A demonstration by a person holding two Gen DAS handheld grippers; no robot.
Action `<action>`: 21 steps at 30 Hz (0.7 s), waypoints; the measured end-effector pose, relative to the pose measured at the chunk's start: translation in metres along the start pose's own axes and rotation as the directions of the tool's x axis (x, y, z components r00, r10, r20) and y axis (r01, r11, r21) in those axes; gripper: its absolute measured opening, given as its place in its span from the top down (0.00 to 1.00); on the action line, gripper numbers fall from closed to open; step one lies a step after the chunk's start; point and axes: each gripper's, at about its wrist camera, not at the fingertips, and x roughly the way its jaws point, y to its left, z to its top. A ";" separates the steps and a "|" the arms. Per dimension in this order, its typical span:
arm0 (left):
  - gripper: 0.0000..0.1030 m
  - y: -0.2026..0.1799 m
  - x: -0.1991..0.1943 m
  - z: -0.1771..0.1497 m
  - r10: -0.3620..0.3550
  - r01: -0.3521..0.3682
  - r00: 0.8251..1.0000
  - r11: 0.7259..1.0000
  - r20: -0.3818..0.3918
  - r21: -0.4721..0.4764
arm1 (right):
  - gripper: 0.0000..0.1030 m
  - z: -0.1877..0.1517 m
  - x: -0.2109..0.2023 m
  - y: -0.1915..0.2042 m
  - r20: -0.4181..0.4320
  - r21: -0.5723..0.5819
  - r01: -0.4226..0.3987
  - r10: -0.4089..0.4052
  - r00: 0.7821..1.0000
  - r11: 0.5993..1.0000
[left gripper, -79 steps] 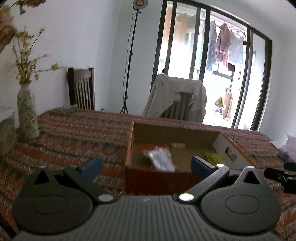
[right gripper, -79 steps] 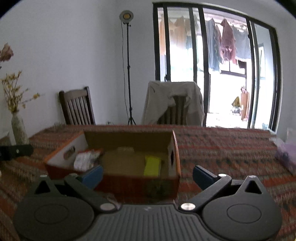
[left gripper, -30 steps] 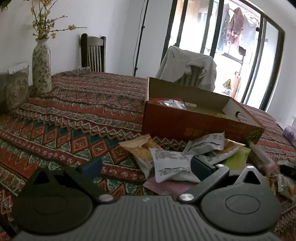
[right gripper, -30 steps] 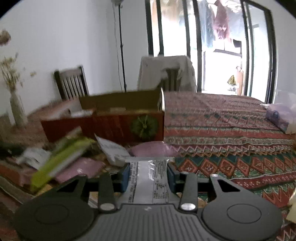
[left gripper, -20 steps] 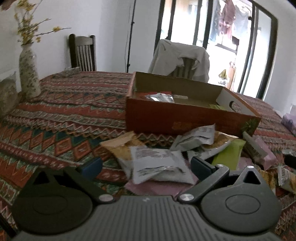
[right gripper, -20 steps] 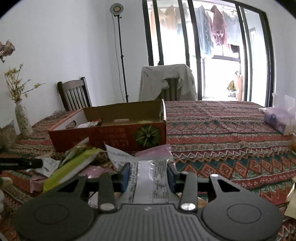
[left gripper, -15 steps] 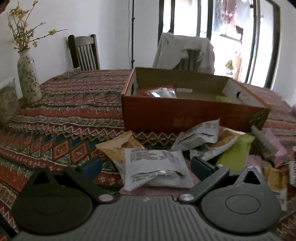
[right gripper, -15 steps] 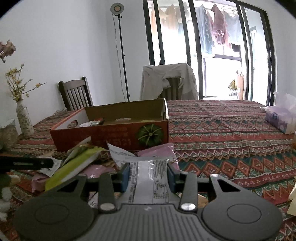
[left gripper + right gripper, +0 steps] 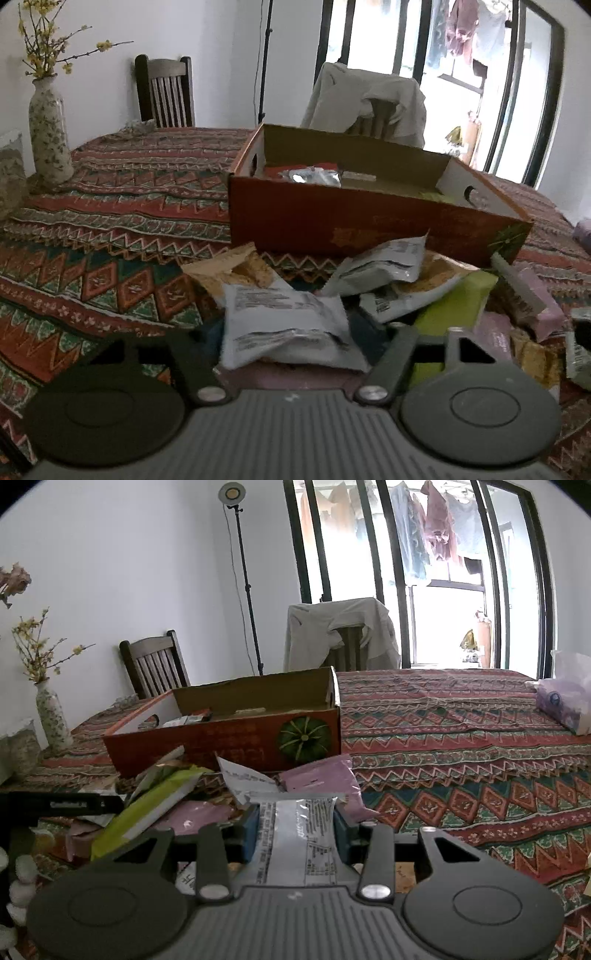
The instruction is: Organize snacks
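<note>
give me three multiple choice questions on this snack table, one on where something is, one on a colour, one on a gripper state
1. Where is the vase?
A. inside the box
B. on the table, left of the box
C. on a chair

2. What colour is the long flat packet left of the right gripper?
A. yellow-green
B. blue
C. black

3. What is the right gripper doing?
A. open over bare cloth
B. shut on nothing
C. shut on a clear printed packet

Answers:
1 B: it stands on the patterned cloth, well left of the cardboard box.
2 A: its face is yellow-green.
3 C: both fingers press the clear printed packet.
</note>
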 end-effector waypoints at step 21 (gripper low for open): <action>0.82 0.003 -0.048 0.007 -0.083 0.075 0.985 0.996 0.154 0.055 | 0.61 0.000 -0.002 0.004 0.008 0.000 -0.007 0.007 1.000 1.000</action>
